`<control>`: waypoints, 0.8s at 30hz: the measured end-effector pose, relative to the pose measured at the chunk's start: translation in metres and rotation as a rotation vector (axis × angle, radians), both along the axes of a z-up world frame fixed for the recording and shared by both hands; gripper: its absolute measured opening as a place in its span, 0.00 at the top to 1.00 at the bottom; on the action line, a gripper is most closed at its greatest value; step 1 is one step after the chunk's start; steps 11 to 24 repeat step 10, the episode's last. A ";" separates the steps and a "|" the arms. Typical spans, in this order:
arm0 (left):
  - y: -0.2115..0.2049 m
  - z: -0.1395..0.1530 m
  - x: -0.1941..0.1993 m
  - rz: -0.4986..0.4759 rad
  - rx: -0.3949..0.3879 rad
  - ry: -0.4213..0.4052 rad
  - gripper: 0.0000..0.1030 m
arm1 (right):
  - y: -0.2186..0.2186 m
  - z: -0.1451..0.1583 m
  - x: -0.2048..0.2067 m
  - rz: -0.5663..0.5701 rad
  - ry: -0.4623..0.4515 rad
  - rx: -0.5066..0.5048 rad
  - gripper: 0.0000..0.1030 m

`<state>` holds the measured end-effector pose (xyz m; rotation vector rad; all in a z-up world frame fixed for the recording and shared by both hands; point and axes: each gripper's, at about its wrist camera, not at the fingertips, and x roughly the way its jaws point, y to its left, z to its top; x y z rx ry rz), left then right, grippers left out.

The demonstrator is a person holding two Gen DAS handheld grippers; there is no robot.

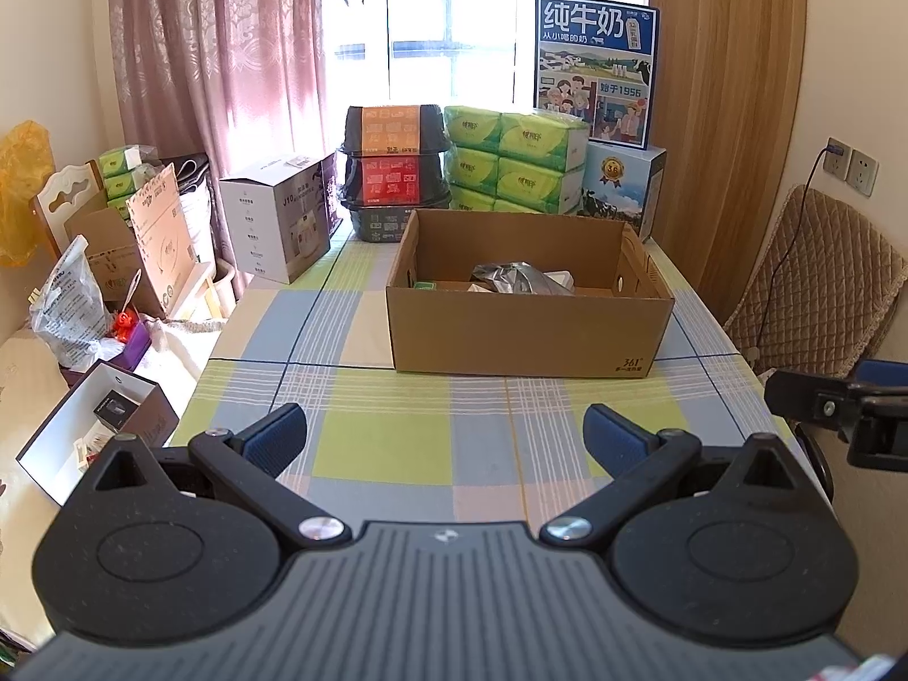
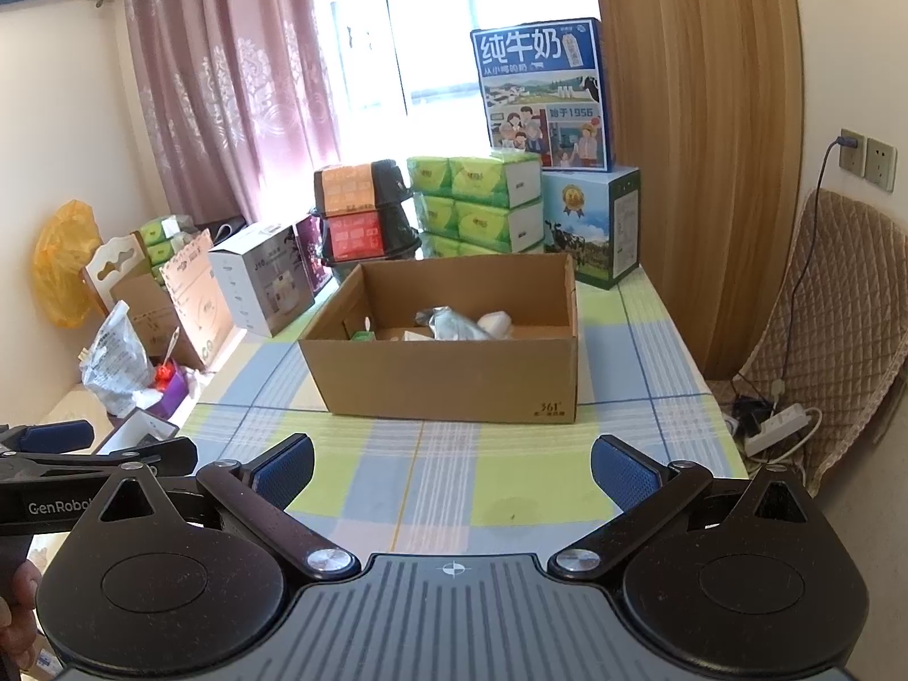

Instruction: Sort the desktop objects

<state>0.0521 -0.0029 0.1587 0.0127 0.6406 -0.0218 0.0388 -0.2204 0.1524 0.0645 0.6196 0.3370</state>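
Observation:
An open cardboard box stands on the checked tablecloth. Inside it lie a crumpled silver bag, a small green carton and some white items. My left gripper hovers open over the cloth, short of the box, with nothing between its fingers. Over the near cloth, my right gripper is open too and holds nothing. In each wrist view the other gripper shows at the frame's edge.
Behind the box stand green tissue packs, stacked black containers, milk cartons and a white appliance box. Clutter and cartons fill the left side. A padded chair stands right.

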 end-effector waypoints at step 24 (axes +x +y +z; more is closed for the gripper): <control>-0.001 -0.004 -0.006 -0.008 -0.020 -0.023 0.01 | 0.000 -0.010 -0.003 -0.002 0.022 0.000 0.02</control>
